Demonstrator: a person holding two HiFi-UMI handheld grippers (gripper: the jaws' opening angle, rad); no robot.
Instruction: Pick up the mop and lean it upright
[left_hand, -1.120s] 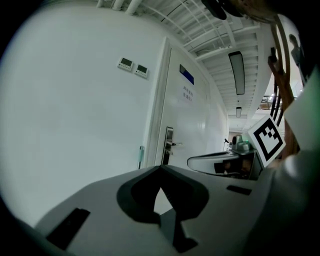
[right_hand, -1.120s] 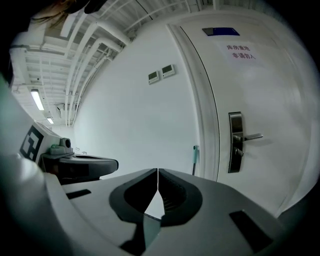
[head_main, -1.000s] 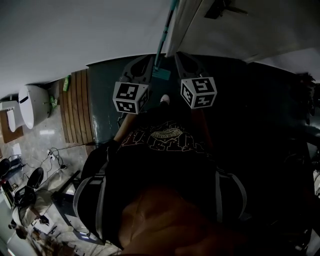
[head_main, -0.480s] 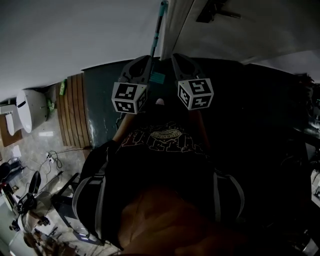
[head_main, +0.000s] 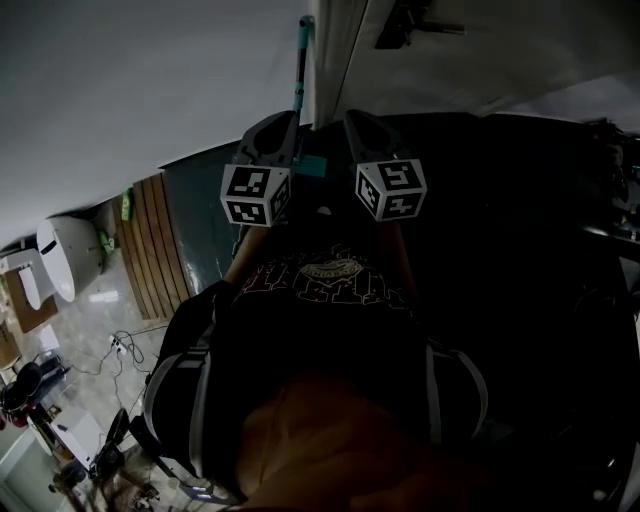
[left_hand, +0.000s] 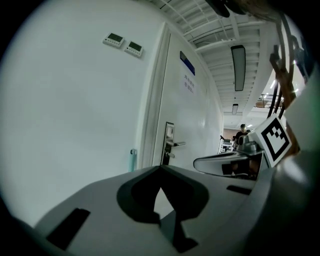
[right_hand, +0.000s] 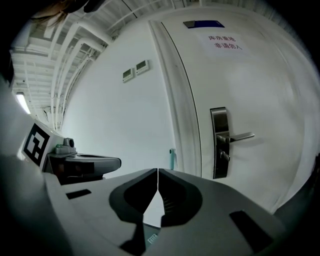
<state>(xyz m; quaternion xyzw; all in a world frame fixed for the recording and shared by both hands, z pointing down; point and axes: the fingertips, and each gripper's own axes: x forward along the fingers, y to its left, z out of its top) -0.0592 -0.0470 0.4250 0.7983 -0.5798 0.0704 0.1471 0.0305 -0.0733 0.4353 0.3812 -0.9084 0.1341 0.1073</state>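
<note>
Against the white wall (left_hand: 75, 100), just left of the door frame (left_hand: 152, 100), the mop (head_main: 301, 70) stands near upright; only its teal handle shows clearly, running up the head view between the two grippers, tip seemingly resting on the wall; mop head hidden, lost in the dark below; a teal fitting (head_main: 313, 165) lower on the shaft shows in the gap between the gripper bodies; left gripper (left_hand: 161, 167) has its jaws fully together, nothing between them, the handle tip off to their left in its own view; right gripper (right_hand: 158, 170) likewise pressed closed with only a hairline slit, empty, the handle tip just right of its jaw line; so the shaft runs between the two tools, not inside either grip — whether their outer sides touch it I cannot tell; both point at the wall, slightly downward, marker cubes facing up; farther out, the door (right_hand: 240, 90) with its lever handle (right_hand: 235, 136), two small wall panels (left_hand: 122, 42), and a slatted wooden panel (head_main: 160, 240) on the floor at left; judgement — the lift and lean look done, mop propped on its own; left to do: draw both grippers clear without nudging it, and confirm it does not slide.
</note>
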